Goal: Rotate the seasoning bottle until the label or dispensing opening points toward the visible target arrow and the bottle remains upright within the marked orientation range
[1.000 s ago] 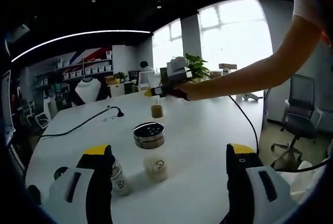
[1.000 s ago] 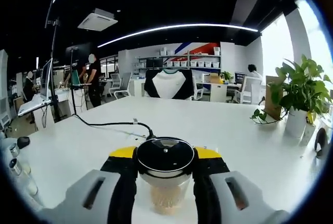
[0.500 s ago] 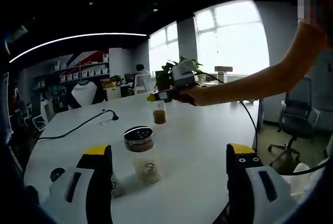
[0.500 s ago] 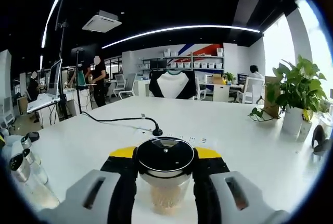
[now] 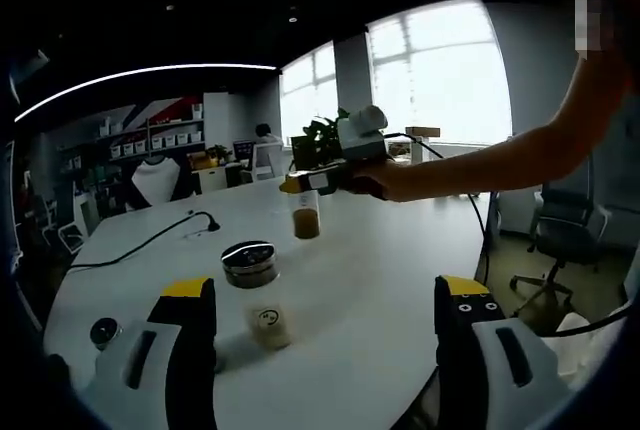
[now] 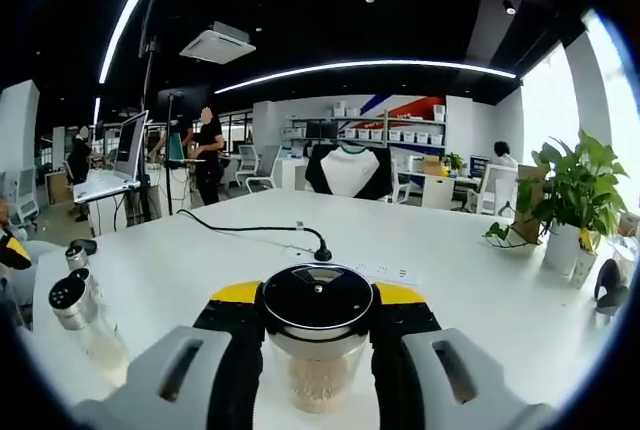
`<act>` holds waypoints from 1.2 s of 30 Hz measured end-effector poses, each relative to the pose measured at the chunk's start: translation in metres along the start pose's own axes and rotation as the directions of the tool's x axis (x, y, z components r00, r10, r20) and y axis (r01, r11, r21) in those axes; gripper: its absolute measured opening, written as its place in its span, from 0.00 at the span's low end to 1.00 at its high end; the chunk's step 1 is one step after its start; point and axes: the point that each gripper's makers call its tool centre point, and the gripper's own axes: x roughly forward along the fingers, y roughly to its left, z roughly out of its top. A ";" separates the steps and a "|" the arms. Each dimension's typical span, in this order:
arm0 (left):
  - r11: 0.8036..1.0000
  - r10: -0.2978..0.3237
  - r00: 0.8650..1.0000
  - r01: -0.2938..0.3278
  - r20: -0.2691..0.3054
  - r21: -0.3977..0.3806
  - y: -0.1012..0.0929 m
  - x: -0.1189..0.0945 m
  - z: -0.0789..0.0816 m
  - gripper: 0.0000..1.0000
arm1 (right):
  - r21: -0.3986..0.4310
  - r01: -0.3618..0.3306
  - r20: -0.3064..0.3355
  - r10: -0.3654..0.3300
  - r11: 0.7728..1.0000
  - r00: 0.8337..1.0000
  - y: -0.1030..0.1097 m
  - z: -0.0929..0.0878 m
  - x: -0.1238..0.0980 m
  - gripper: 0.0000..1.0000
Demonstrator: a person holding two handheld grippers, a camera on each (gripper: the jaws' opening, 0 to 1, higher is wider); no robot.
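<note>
My right gripper (image 6: 318, 295) is shut on a clear seasoning bottle (image 6: 318, 382) with a black lid and pale grains inside; it stands upright between the yellow-tipped jaws. In the left gripper view a person's hand holds that right gripper (image 5: 297, 186) with the seasoning bottle (image 5: 306, 222) hanging above the white table (image 5: 380, 280). My left gripper (image 5: 325, 292) is open near the table's front edge, with nothing between its jaws. No arrow mark can be made out.
A dark-lidded jar (image 5: 250, 262) with a smiley label stands ahead of the left gripper, and a small black-capped bottle (image 5: 103, 332) at its left. Two shakers (image 6: 75, 300) stand at left in the right gripper view. A microphone cable (image 6: 322, 251) and a potted plant (image 6: 572, 200) lie beyond.
The right gripper, still holding the bottle, has swung left, bringing the two shakers further into its view. The left gripper's camera has drawn back from the dark-lidded jar.
</note>
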 end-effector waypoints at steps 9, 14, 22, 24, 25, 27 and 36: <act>1.000 -0.010 1.000 0.010 0.000 -0.002 -0.006 0.001 0.001 0.95 | 0.039 -0.026 0.026 0.025 0.999 0.999 0.017 -0.004 -0.021 0.38; 1.000 -0.020 1.000 0.020 0.001 0.000 -0.011 0.001 0.001 0.95 | 0.031 -0.038 0.014 0.038 0.999 0.999 0.023 -0.012 -0.034 0.38; 1.000 -0.025 1.000 0.025 -0.004 0.003 -0.014 0.002 -0.001 0.95 | 0.045 -0.060 0.023 0.059 0.997 0.998 0.036 -0.015 -0.053 0.38; 1.000 -0.025 1.000 0.025 -0.002 0.003 -0.014 0.002 -0.001 0.95 | 0.041 -0.062 0.025 0.061 0.997 0.998 0.039 -0.016 -0.057 0.38; 1.000 -0.025 1.000 0.025 -0.001 -0.001 -0.014 0.001 0.000 0.95 | 0.041 -0.065 0.029 0.064 0.997 0.998 0.041 -0.015 -0.060 0.38; 1.000 -0.022 1.000 0.022 0.005 -0.010 -0.013 0.001 0.000 0.95 | 0.051 -0.071 0.039 0.069 0.996 0.997 0.044 -0.013 -0.063 0.38; 1.000 -0.027 1.000 0.027 0.001 0.006 -0.013 0.002 -0.002 0.91 | 0.127 -0.117 0.100 0.104 0.985 0.989 0.061 0.005 -0.087 0.38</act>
